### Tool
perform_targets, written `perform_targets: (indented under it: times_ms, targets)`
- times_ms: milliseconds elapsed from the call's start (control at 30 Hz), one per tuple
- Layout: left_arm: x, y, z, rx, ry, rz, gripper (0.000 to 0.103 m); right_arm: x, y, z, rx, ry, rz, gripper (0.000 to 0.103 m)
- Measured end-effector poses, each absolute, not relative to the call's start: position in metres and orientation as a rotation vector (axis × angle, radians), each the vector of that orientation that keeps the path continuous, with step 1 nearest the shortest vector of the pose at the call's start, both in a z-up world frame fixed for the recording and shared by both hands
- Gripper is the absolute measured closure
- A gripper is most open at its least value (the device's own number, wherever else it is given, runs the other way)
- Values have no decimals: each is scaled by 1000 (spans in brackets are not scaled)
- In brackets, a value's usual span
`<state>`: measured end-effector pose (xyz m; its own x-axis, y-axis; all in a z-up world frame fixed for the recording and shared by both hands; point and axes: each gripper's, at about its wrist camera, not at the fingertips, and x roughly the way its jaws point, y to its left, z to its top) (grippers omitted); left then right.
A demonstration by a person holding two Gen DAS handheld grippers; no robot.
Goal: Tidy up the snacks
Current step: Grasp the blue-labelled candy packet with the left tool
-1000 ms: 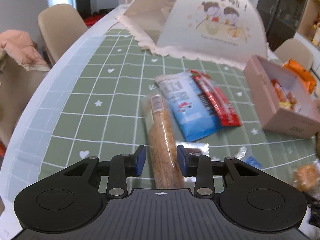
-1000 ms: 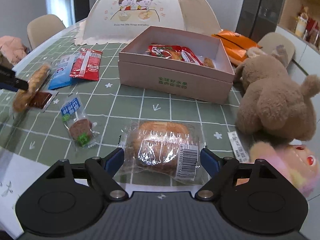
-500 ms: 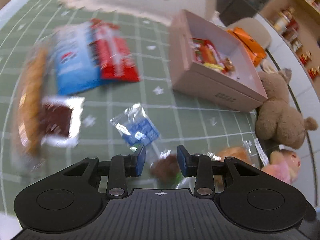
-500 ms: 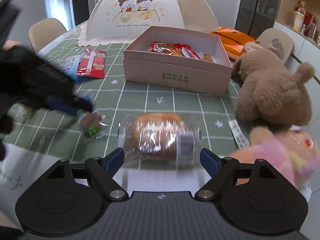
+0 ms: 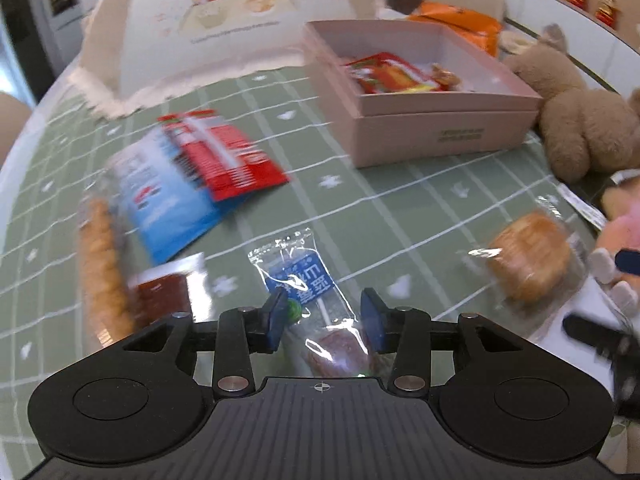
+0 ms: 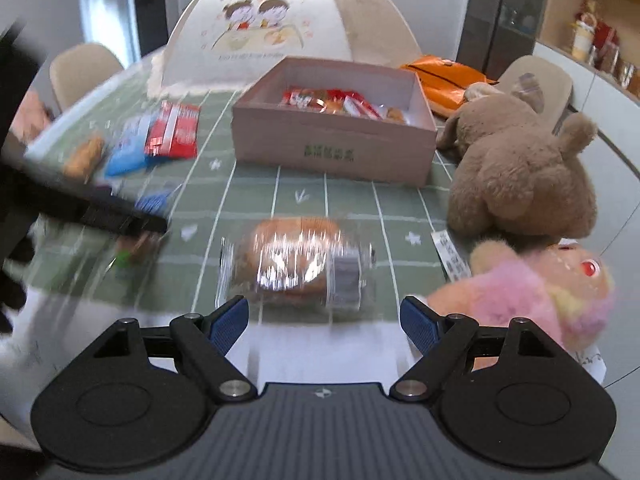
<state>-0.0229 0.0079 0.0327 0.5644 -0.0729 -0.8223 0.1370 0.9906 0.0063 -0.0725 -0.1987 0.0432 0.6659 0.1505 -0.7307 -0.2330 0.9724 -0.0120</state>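
My left gripper [image 5: 325,322] is open, its blue pads on either side of a small clear packet with a blue label [image 5: 310,288] lying on the green cloth. My right gripper [image 6: 325,322] is open wide just short of a wrapped round bun [image 6: 296,266], which also shows in the left wrist view [image 5: 528,258]. The pink box [image 6: 334,152] holds several red snack packs [image 6: 332,100]. A red packet [image 5: 224,156], a blue packet [image 5: 160,204] and a long biscuit pack [image 5: 102,268] lie at the left.
A domed mesh food cover [image 6: 280,28] stands behind the box. A brown plush bear [image 6: 520,168] and a pink plush toy [image 6: 532,296] sit at the right. An orange bag [image 6: 444,76] lies behind the box. Chairs surround the table.
My left gripper swung right from the long biscuit pack to the small blue-labelled packet. My right gripper drew back a little from the bun and stayed open.
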Motion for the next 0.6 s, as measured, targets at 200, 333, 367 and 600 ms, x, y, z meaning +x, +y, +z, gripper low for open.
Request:
perform_targets:
  times_ms: [200, 333, 367, 600]
  targets:
    - [-38, 41, 41, -118, 1006, -69, 59, -41, -193, 44, -70, 810, 240, 19]
    - [-40, 36, 35, -100, 1030, -62, 56, -20, -181, 29, -58, 859, 271, 19]
    - [-39, 34, 34, -97, 1031, -57, 56, -19, -176, 28, -69, 853, 275, 18]
    - [-40, 35, 34, -105, 1036, -61, 56, -44, -149, 31, -245, 822, 465, 18]
